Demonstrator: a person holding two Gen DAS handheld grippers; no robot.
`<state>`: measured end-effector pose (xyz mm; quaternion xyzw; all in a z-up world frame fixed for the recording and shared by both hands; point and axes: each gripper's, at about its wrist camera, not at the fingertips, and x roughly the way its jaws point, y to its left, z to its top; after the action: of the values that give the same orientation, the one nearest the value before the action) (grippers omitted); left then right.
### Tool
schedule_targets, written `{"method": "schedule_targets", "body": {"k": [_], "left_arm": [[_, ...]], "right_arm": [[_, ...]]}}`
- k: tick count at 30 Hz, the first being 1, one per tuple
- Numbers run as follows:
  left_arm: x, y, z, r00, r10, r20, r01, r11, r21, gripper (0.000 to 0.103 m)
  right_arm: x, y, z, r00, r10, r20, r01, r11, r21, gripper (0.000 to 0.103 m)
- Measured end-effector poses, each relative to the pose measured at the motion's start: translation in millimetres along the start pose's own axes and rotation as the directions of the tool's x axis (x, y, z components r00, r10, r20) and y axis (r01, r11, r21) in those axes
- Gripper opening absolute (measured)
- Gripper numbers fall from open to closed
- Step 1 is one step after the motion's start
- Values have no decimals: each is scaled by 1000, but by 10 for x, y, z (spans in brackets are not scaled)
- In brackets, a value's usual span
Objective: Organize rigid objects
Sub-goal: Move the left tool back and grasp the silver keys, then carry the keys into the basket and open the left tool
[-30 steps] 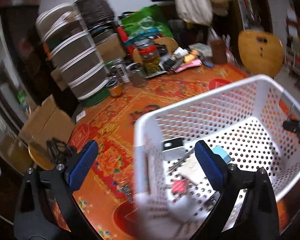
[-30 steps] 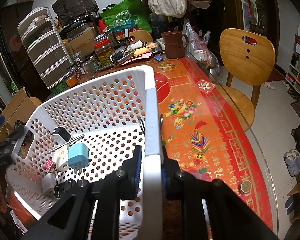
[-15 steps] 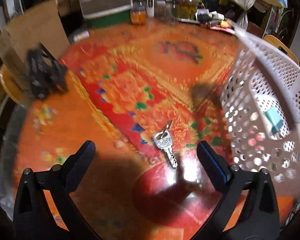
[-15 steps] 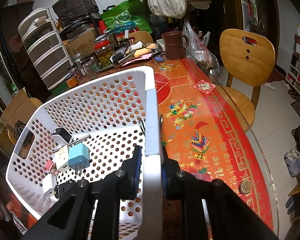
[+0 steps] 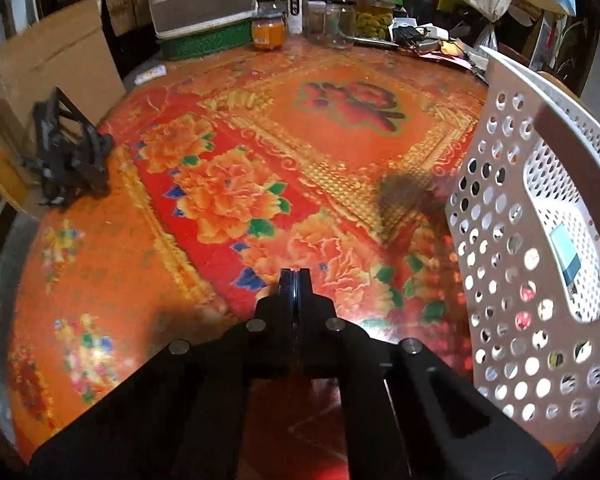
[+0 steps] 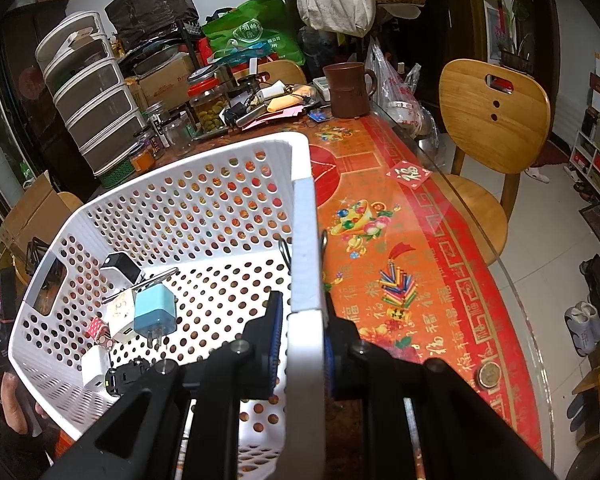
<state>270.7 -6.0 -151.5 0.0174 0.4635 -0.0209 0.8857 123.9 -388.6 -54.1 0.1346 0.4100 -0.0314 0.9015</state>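
A white perforated basket point(image 6: 220, 184) stands on the red and orange flowered tablecloth point(image 5: 228, 192); it also shows at the right of the left wrist view point(image 5: 512, 248). My right gripper point(image 6: 300, 320) is shut on the basket's near rim. Inside lie a blue charger plug point(image 6: 154, 310), white adapters point(image 6: 94, 370) and a black and white plug point(image 6: 118, 266). My left gripper point(image 5: 295, 276) is shut, tips down at the cloth left of the basket. The key seen earlier is hidden; I cannot tell whether the fingers hold it.
Glass jars point(image 5: 370, 16), a plastic drawer unit point(image 6: 92, 108) and clutter line the table's far side. A brown mug point(image 6: 346, 90) stands beyond the basket. A black folded object point(image 5: 68, 156) lies at the left table edge. A wooden chair point(image 6: 494, 120) stands to the right.
My left gripper has closed from wide open and come down where the key lay on the cloth; the key is no longer visible. The right gripper and basket have not moved.
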Motion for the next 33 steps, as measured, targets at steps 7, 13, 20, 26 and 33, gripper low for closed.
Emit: {"method": "schedule_targets", "body": {"k": [7, 13, 20, 26, 33], "left_arm": [[-479, 69, 66, 995, 25, 101, -25, 1000, -6, 2], [-1041, 108, 125, 967, 106, 231, -104, 994, -22, 2], [-1563, 202, 220, 924, 196, 328, -186, 981, -60, 2], [-1800, 269, 295, 908, 233, 348, -219, 973, -78, 2], [-2050, 114, 389, 893, 233, 386, -230, 972, -53, 2]], "right_arm": [[4, -7, 4, 1000, 0, 0, 0, 1000, 1, 17], [6, -12, 3, 1000, 2, 0, -2, 1000, 3, 17], [8, -12, 5, 1000, 2, 0, -2, 1000, 4, 17], [5, -11, 2, 1000, 2, 1, -2, 1000, 3, 17], [4, -8, 3, 1000, 2, 0, -2, 1000, 3, 17]]}}
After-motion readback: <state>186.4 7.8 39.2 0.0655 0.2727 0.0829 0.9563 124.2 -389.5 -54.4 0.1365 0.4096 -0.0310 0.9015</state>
